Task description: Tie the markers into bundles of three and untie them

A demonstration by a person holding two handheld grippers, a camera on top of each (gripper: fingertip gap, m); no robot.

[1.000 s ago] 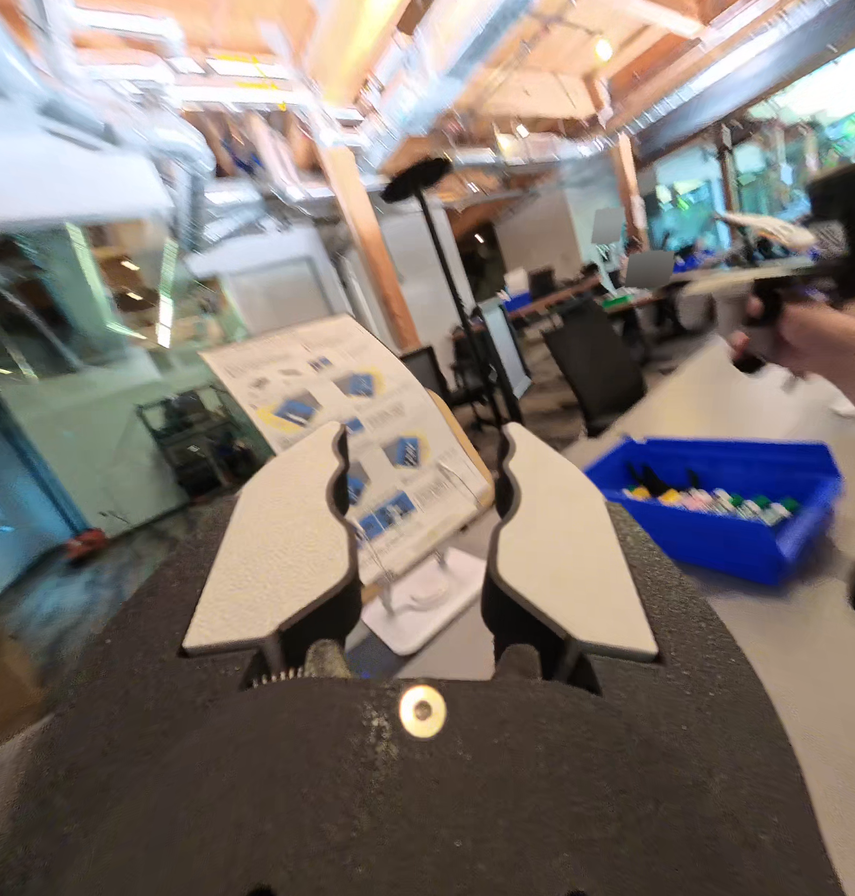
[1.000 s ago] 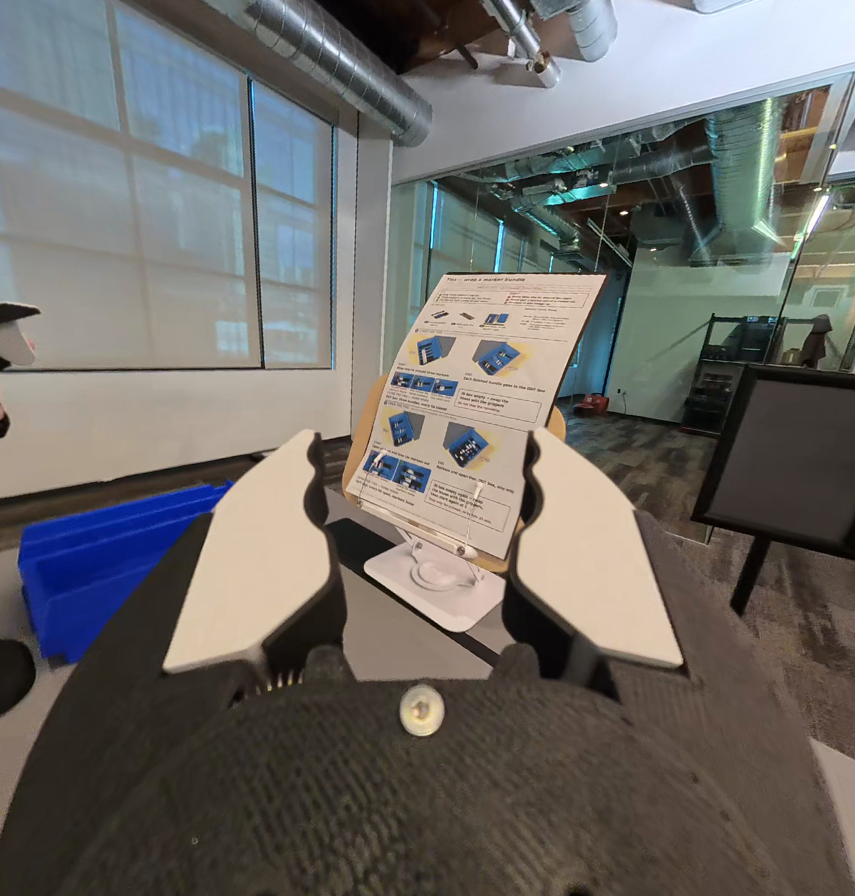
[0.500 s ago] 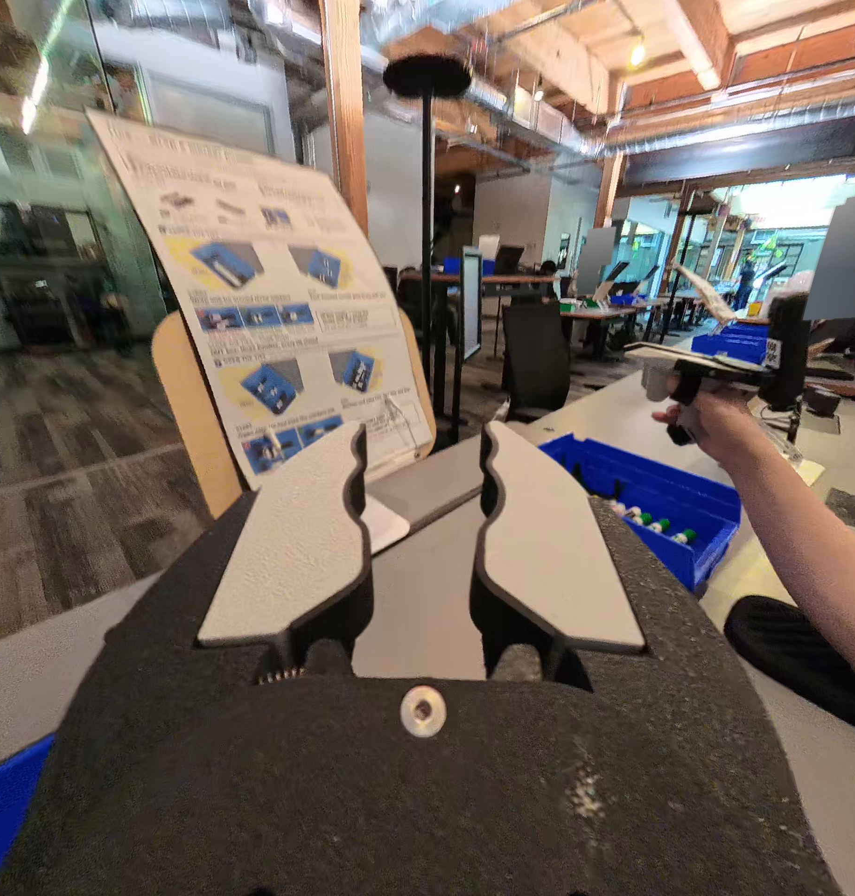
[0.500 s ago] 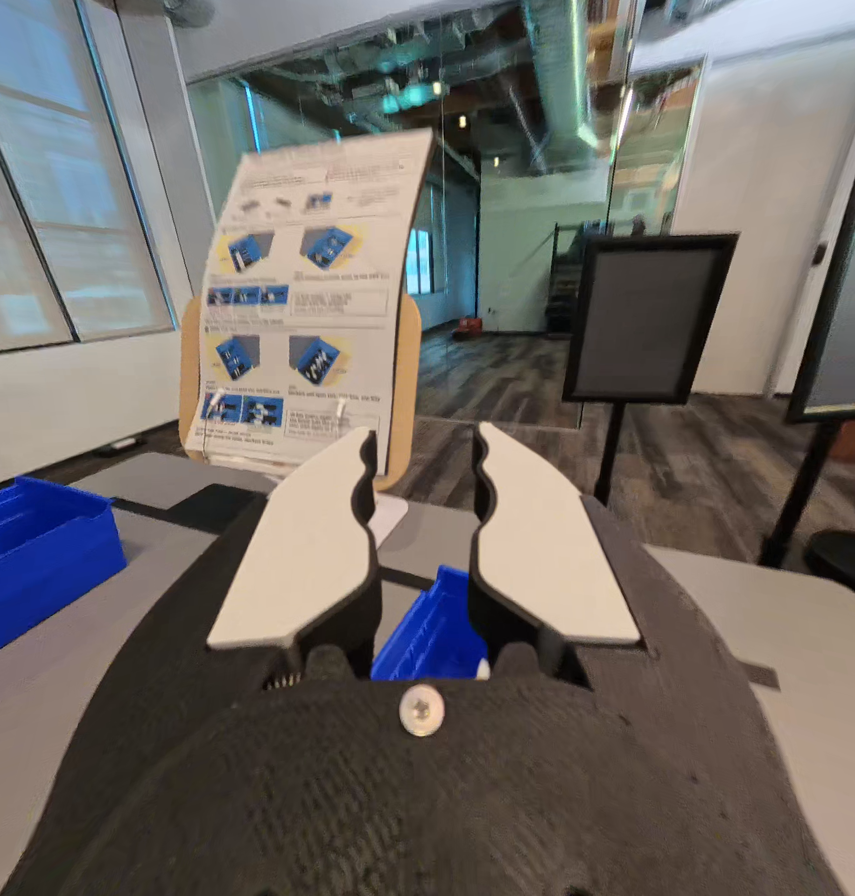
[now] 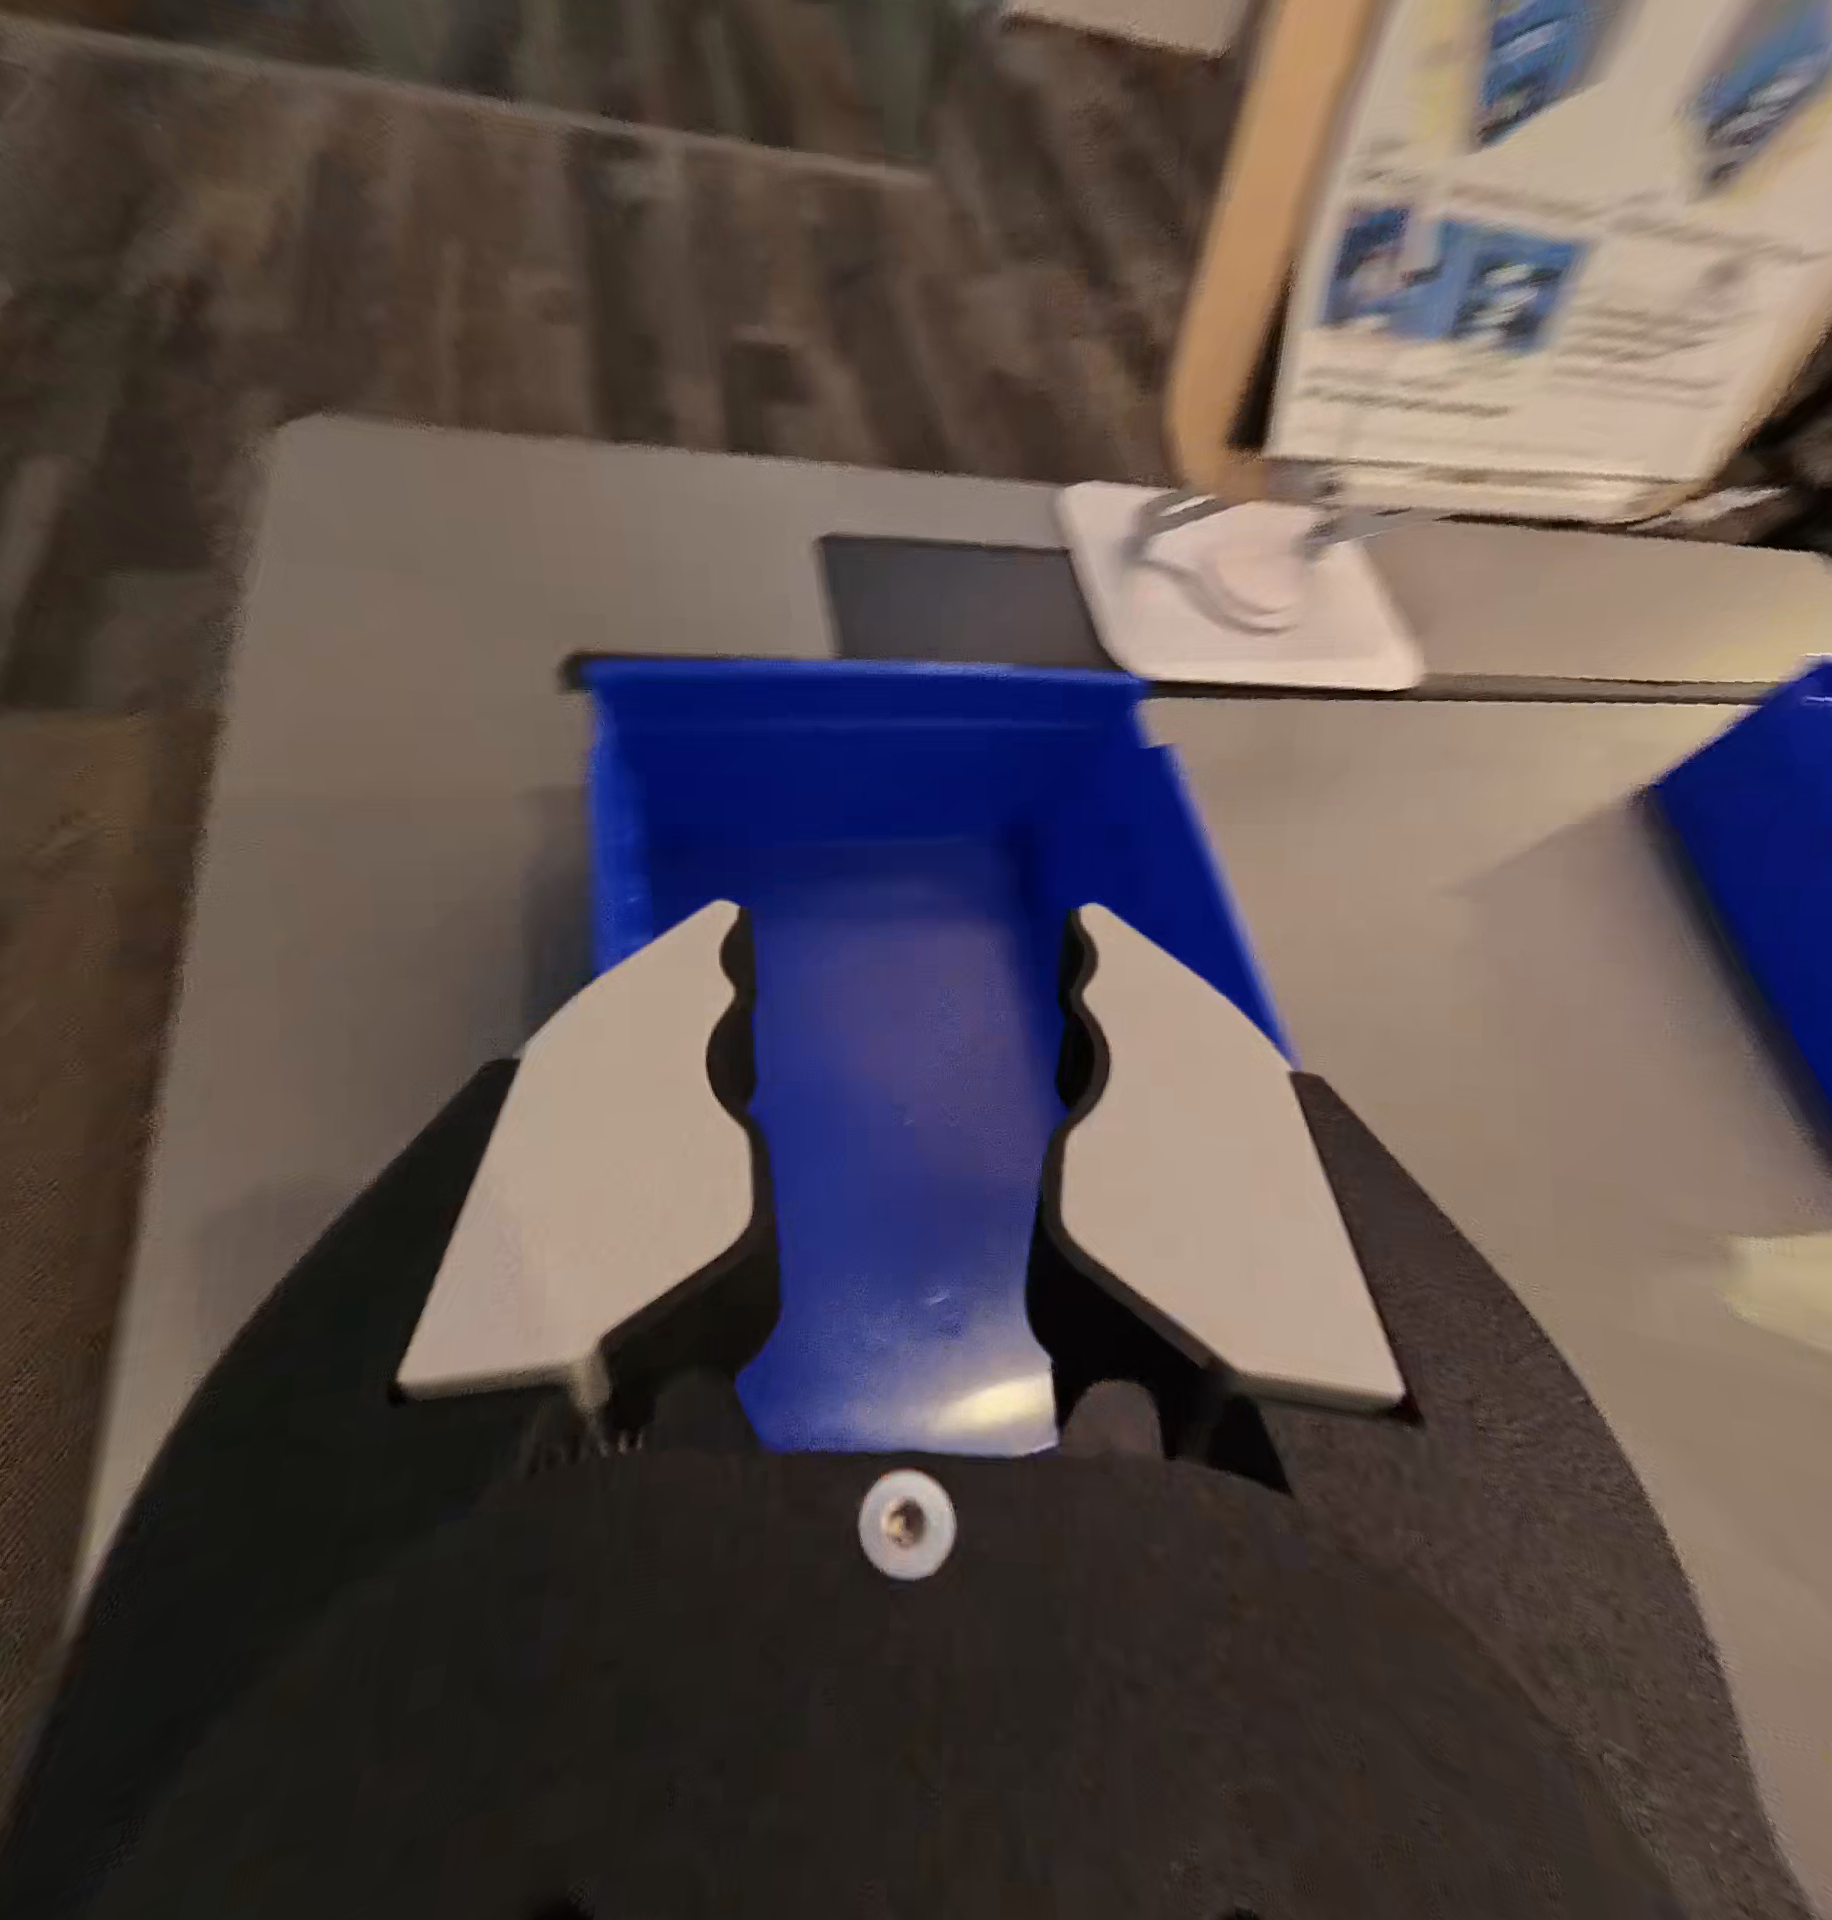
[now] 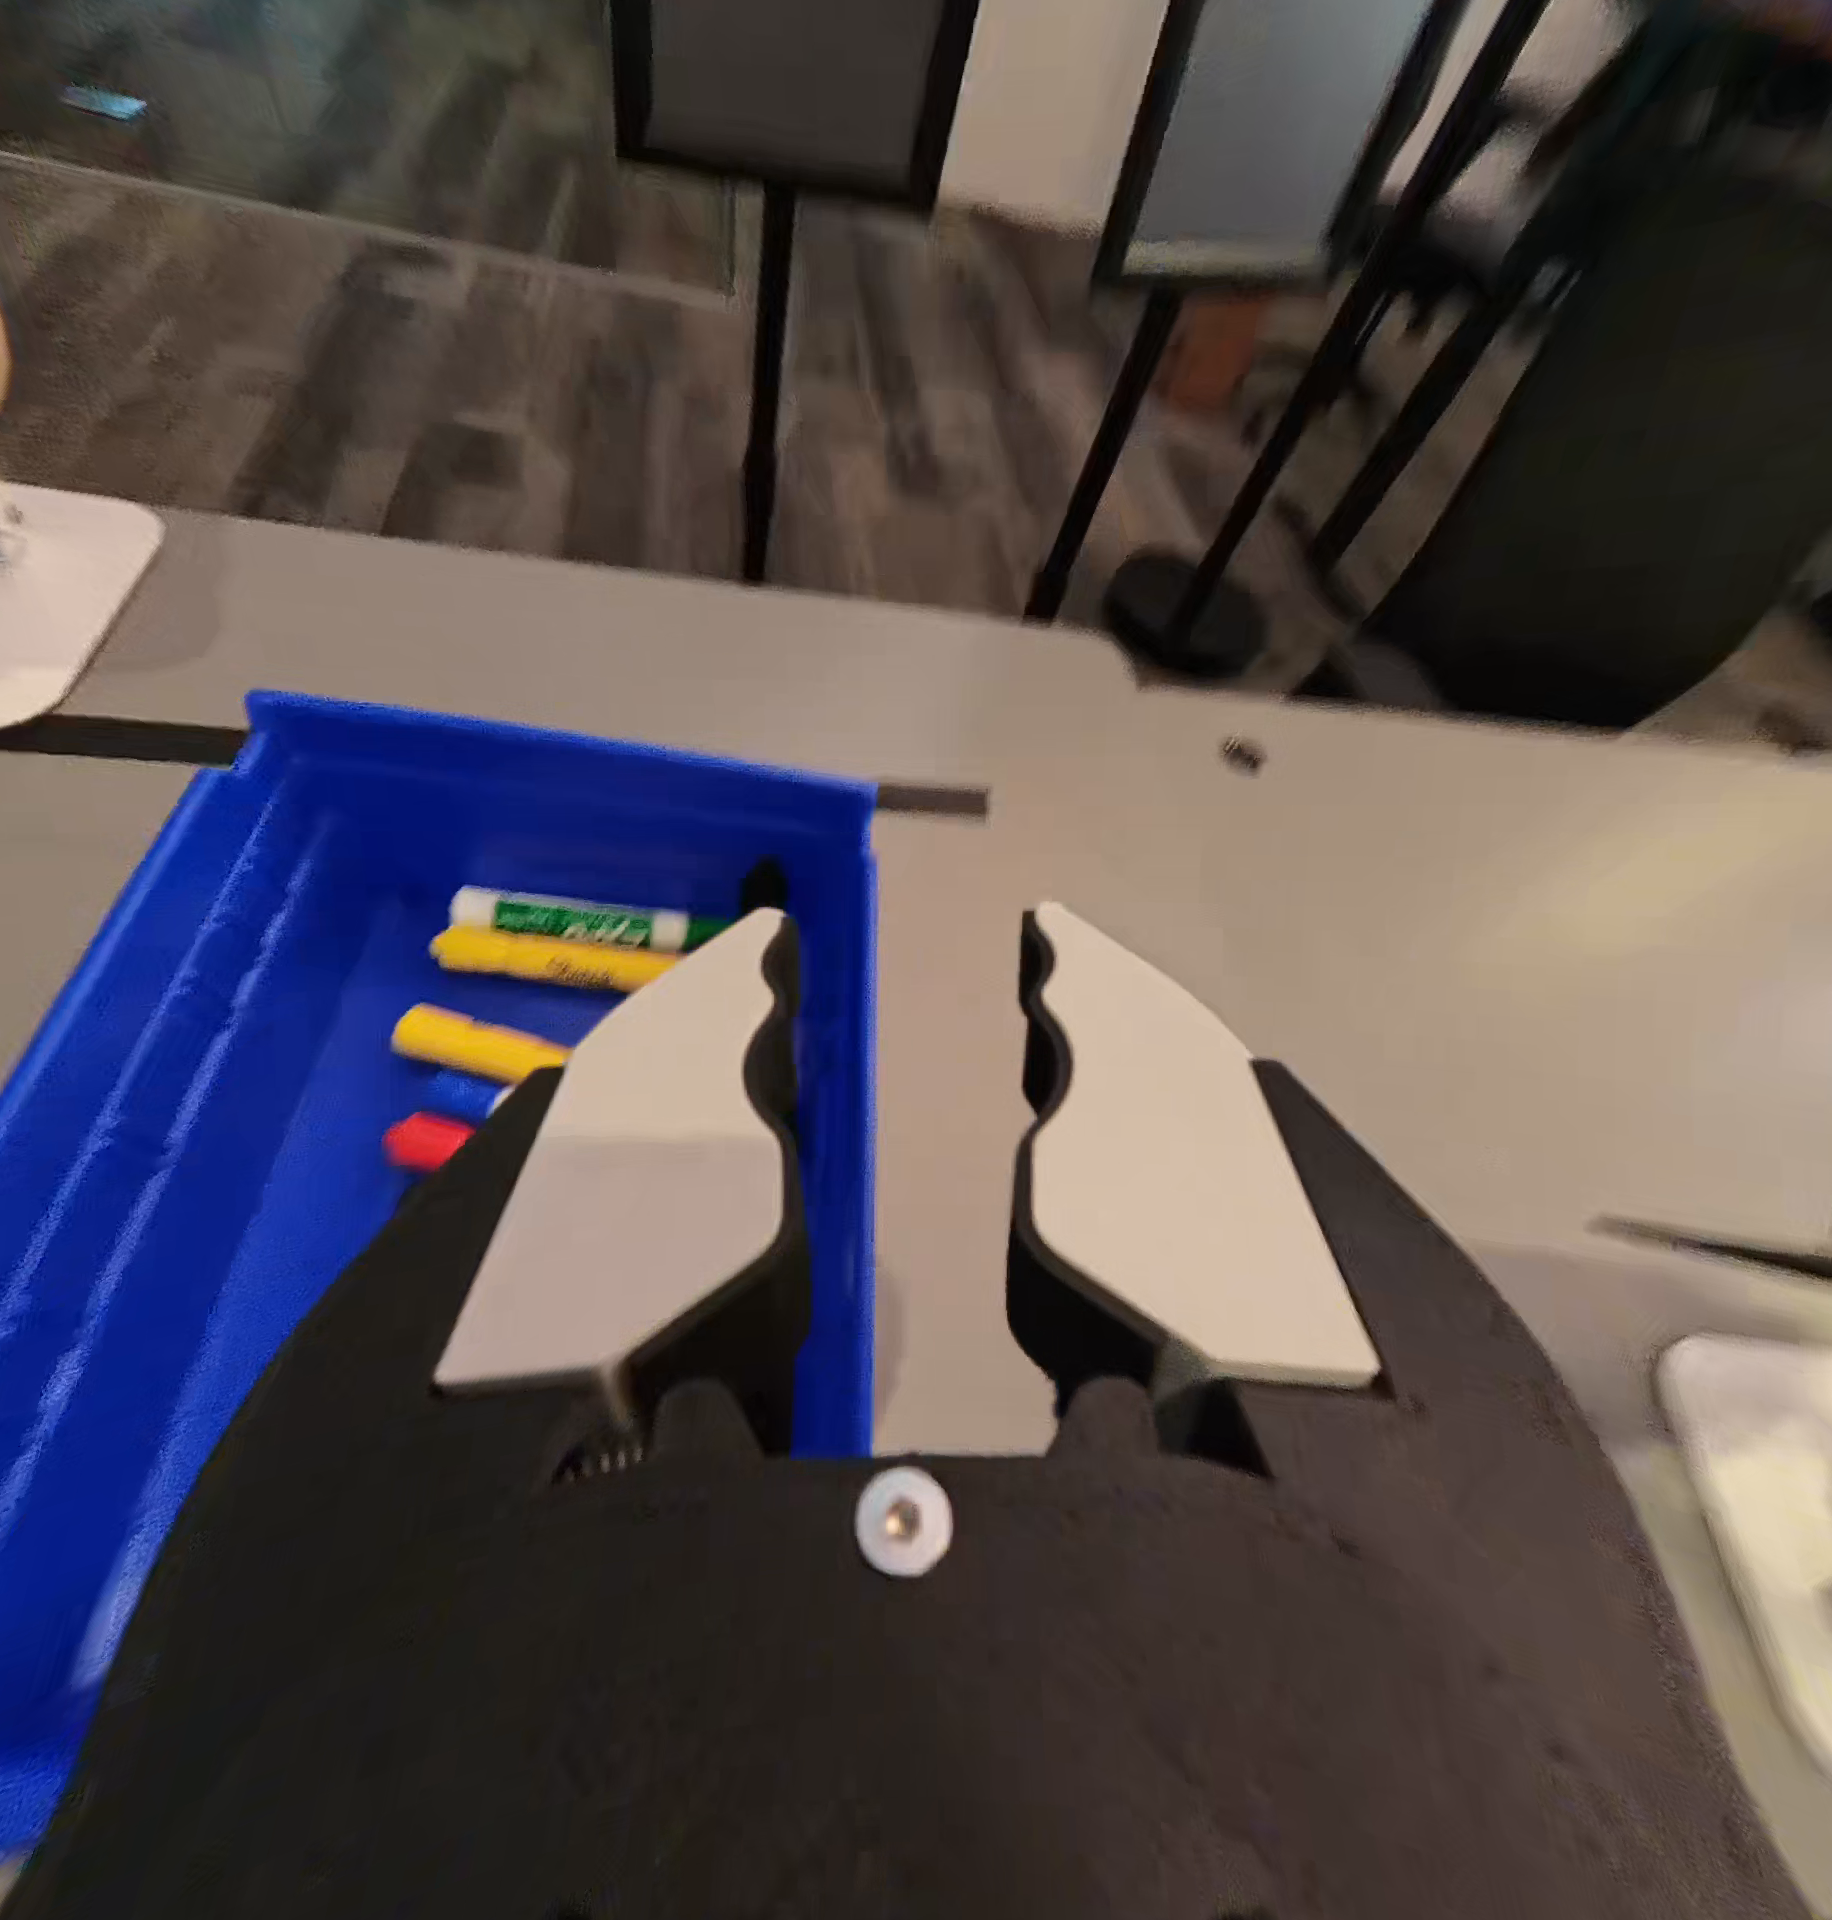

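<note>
The left gripper (image 5: 901, 920) is hanging over an empty blue bin (image 5: 870, 748), jaws standing wide with nothing between them. The right gripper (image 6: 904, 920) is hovering with its jaws equally wide and empty, straddling the right wall of a second blue bin (image 6: 164, 987). Inside that bin the markers are lying loose: a green one (image 6: 569, 920), two yellow ones (image 6: 538, 966), with blue and red caps nearer the gripper. Right of that bin, the grey table (image 6: 1411, 935) is lying bare. Beyond the empty bin an instruction sheet stand (image 5: 1244, 613) is sitting near the table's far edge; grey carpet (image 5: 476, 260) is stretching behind.
</note>
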